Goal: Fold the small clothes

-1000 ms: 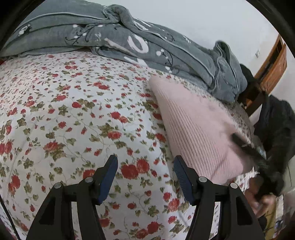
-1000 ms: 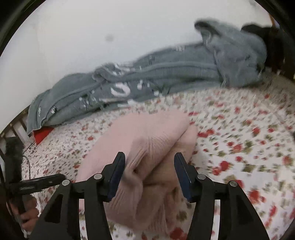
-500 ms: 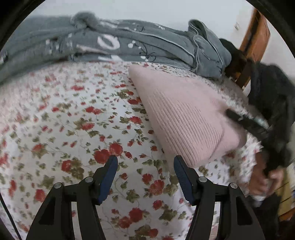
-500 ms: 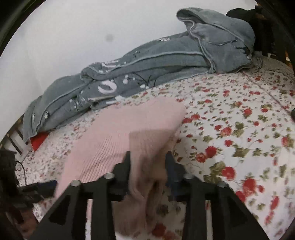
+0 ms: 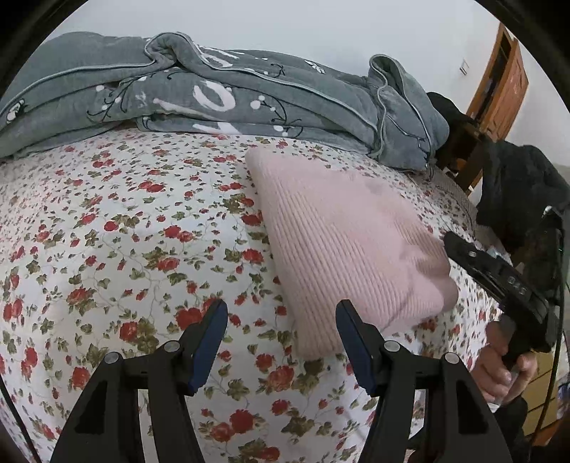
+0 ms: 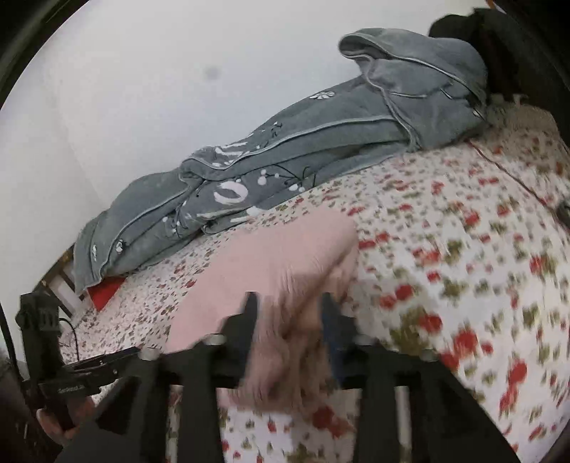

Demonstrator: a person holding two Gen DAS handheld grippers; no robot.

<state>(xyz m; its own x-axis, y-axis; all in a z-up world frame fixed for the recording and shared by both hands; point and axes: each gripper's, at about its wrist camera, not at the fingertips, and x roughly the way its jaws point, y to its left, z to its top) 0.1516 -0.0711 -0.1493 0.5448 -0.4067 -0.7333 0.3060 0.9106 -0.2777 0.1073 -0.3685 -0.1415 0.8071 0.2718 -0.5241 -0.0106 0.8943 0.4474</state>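
Left hand-held gripper (image 5: 281, 329) is held wide open with nothing between its fingers, above the flowered bed sheet (image 5: 117, 228), just beside the near edge of the pink knitted garment (image 5: 342, 242). Right hand-held gripper (image 6: 288, 313) is seen closed on a bunched fold of the pink knitted garment (image 6: 270, 260) at its near corner; that view is blurred. The garment is laid folded on the bed. A grey blanket (image 5: 221, 96) is heaped along the bed's far edge, against the wall (image 5: 320, 32).
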